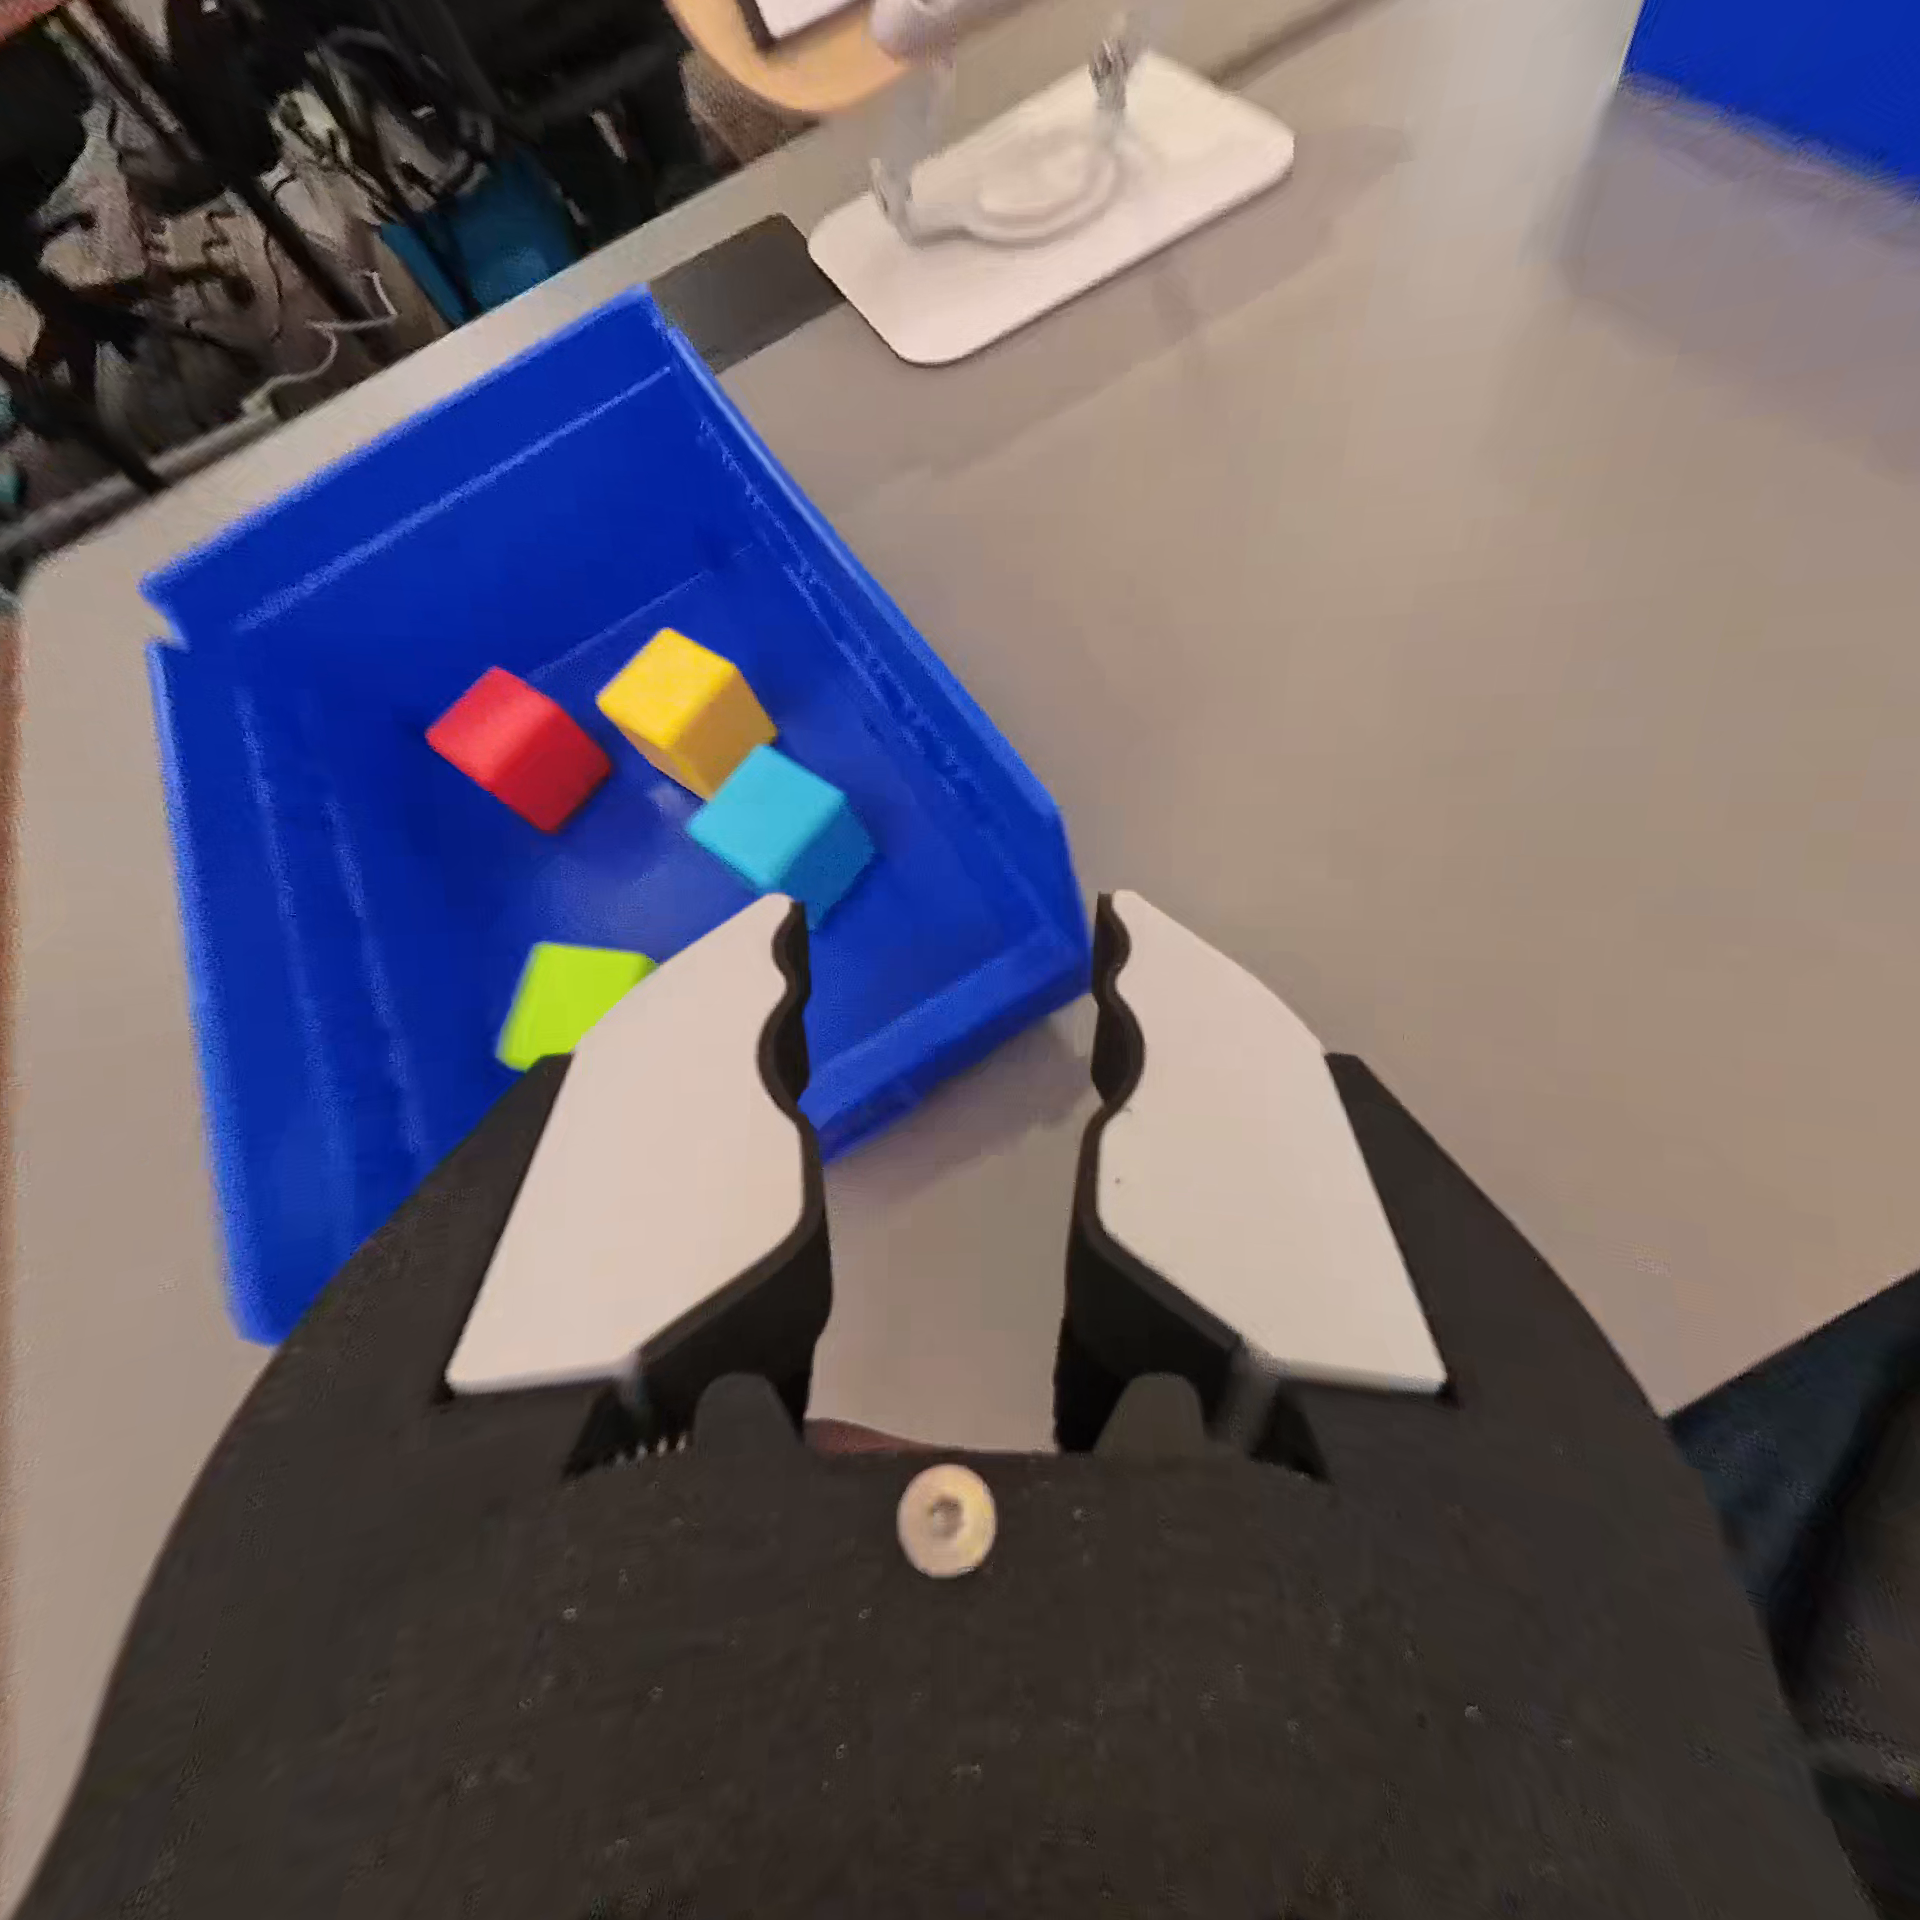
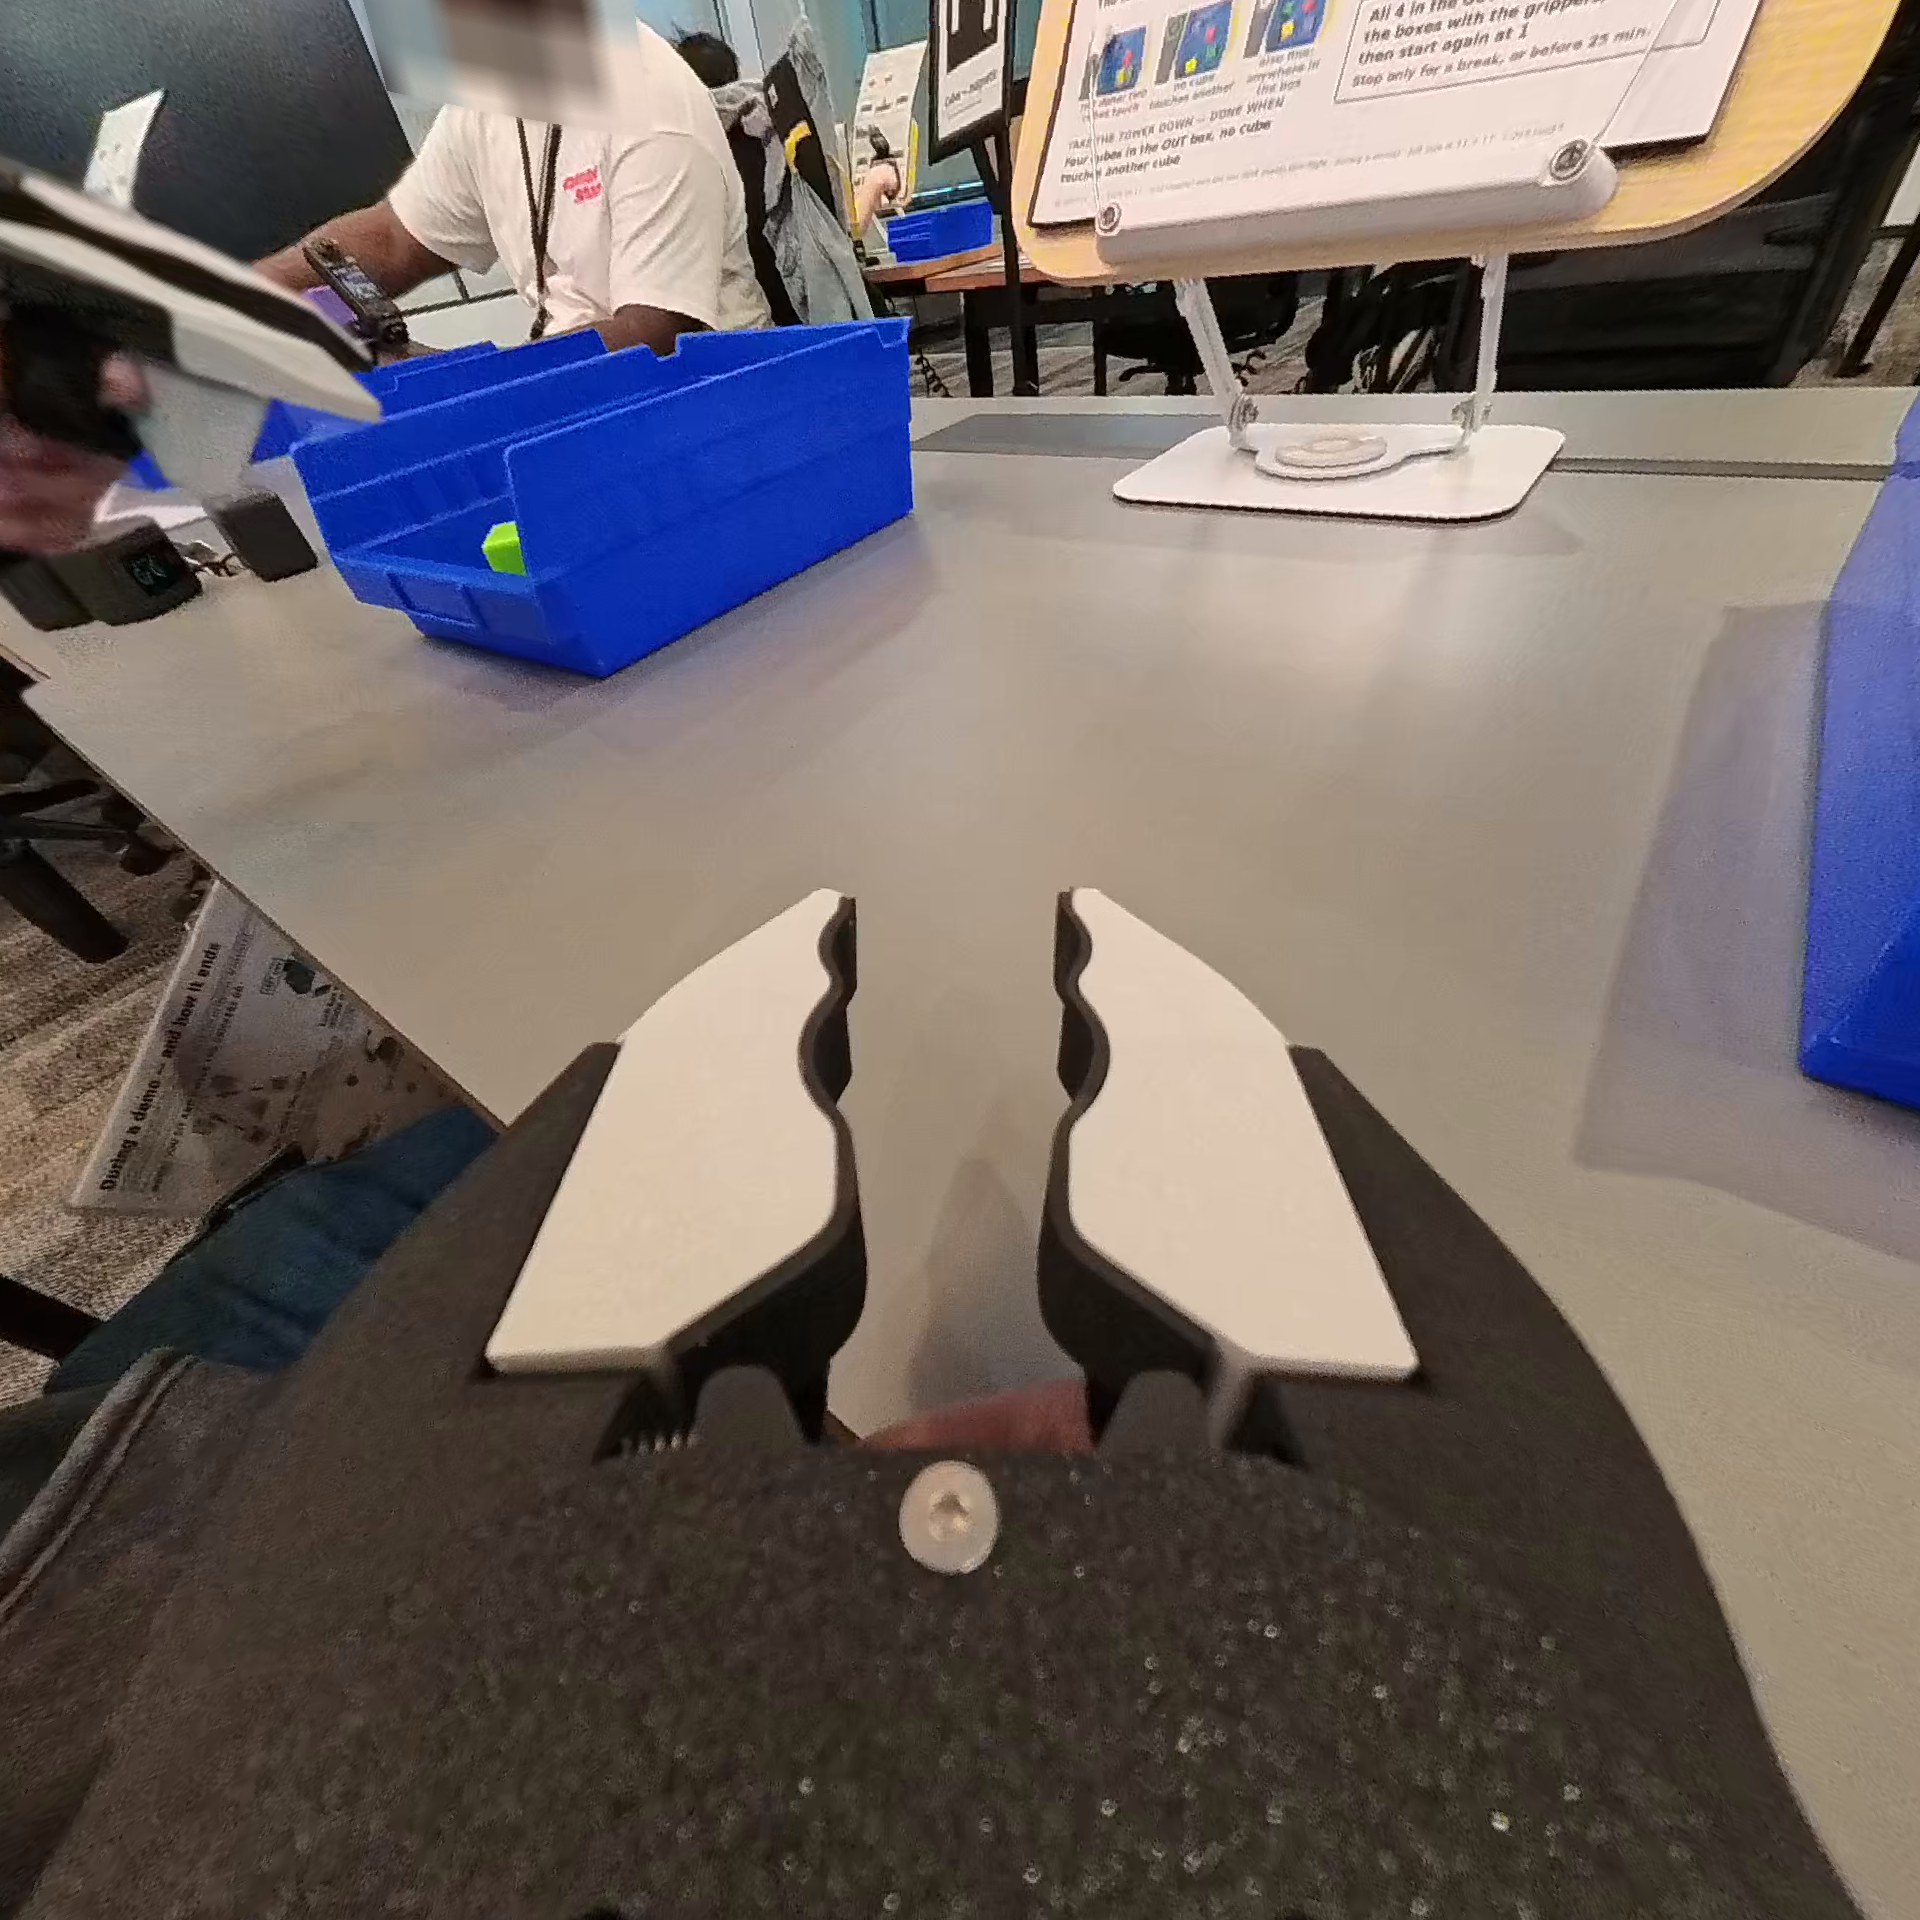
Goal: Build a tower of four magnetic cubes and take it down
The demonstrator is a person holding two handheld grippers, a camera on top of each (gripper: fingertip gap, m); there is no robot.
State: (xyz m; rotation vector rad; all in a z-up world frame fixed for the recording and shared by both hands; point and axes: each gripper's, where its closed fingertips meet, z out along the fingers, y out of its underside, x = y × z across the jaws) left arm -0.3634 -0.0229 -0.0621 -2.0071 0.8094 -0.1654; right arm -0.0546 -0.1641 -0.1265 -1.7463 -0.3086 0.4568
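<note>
Over the near right corner of the blue bin (image 1: 312,935), held the left gripper (image 1: 948,904) released, fingers well apart and nothing between them. Found all four cubes lying loose on the floor of this bin, none stacked. Saw the red cube (image 1: 516,748) at far left, just beside the yellow cube (image 1: 686,707) but apart from it. Noted the light blue cube (image 1: 779,831) at the near right corner of the yellow one, seemingly touching it, though could not tell surely. Spotted the green cube (image 1: 566,1003) nearer, apart from the others and partly hidden behind the left finger of the gripper. Placed the bin on the left part of the grey desk (image 1: 1351,727), close to its far edge.

Over the bare middle of the desk, kept the right gripper (image 2: 956,904) low and unclenched too, empty, well apart from the bin. From that side, caught only the green cube through the low front wall. Noticed a second blue bin (image 2: 1870,831) at the right edge, contents hidden. Made out, at the far side, a white stand (image 2: 1340,468) carrying a printed sheet, and behind the desk a seated person in a white shirt (image 2: 582,229).
</note>
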